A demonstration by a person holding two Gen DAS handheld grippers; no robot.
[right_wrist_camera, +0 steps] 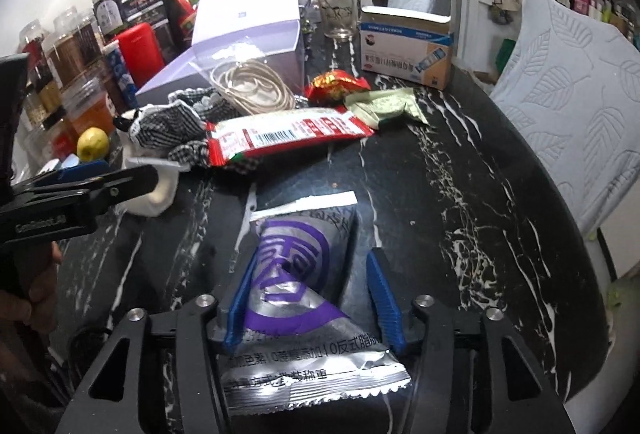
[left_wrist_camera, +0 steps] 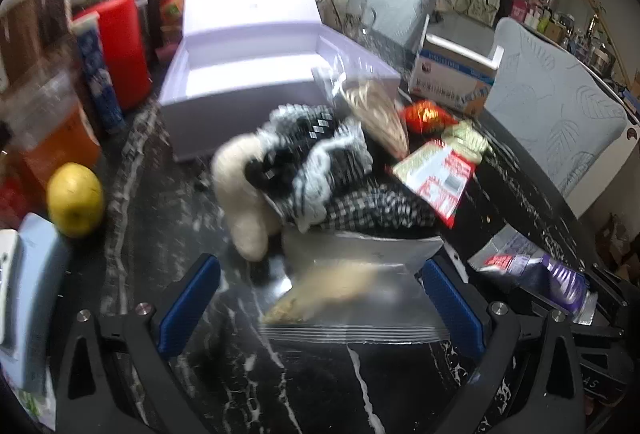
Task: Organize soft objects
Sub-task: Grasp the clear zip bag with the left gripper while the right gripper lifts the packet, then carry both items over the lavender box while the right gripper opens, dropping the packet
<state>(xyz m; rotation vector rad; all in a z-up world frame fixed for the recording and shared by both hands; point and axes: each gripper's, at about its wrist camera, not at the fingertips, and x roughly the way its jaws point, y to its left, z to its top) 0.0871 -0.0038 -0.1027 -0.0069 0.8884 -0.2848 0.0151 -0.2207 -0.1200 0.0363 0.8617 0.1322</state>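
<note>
While the left gripper [left_wrist_camera: 316,304] gapes over a clear bag [left_wrist_camera: 352,298], the right gripper [right_wrist_camera: 310,298] clasps a purple packet [right_wrist_camera: 296,294].

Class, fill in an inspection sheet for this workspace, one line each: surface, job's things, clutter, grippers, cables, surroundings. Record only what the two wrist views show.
Surface: black marble table with white veins.
Job's things: checked cloth bundle and white plush piece piled before the open lilac box; clear zip bag between the left fingers; silver-purple snack pouch between the right fingers.
Clutter: red-white packet, green wrapper, red candy wrapper, yellow fruit, jars, carton.
Grippers: left gripper open, wide of the bag; right gripper around the pouch, grip unclear.
Cables: nothing seen.
Surroundings: quilted chair.
</note>
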